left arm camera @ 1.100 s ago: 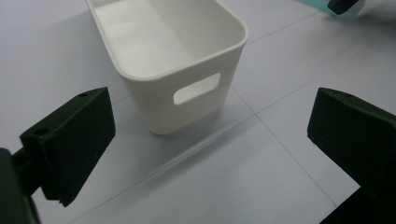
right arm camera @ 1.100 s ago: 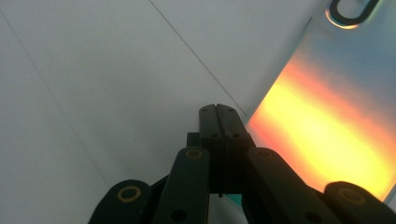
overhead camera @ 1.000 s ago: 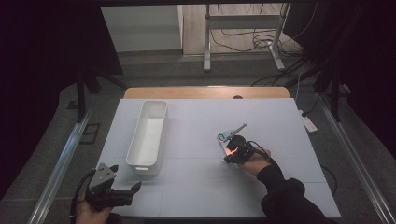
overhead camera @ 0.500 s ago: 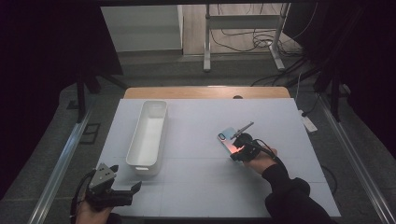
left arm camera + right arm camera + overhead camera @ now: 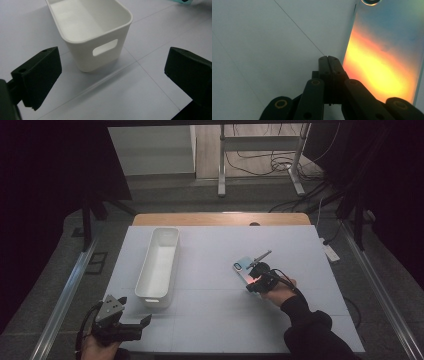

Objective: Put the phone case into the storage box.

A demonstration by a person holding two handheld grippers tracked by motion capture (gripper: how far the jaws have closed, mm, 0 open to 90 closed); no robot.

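A phone (image 5: pixel 242 266) lies back up on the white table (image 5: pixel 210 320), right of centre. Its glossy back (image 5: pixel 384 57) shades from blue to orange, with a camera lens (image 5: pixel 370 1) at the far end. My right gripper (image 5: pixel 250 286) is shut, jaws pressed together with nothing between them. In the right gripper view the right gripper (image 5: pixel 328 58) has its tip low over the table, right beside the phone's long edge. My left gripper (image 5: pixel 140 319) is at the near left corner. The left gripper (image 5: pixel 112 67) stands wide open, facing the short end of a white bin (image 5: pixel 100 50).
The long white bin (image 5: pixel 159 265) lies lengthwise left of centre, empty, with a handle slot (image 5: pixel 105 47) in its near end. A thin grey stick-like thing (image 5: pixel 262 255) lies just beyond the phone. Bare wood (image 5: pixel 220 218) shows at the table's far edge.
My right hand has shifted slightly to the right beside the phone, jaws still shut. The left gripper has not moved.
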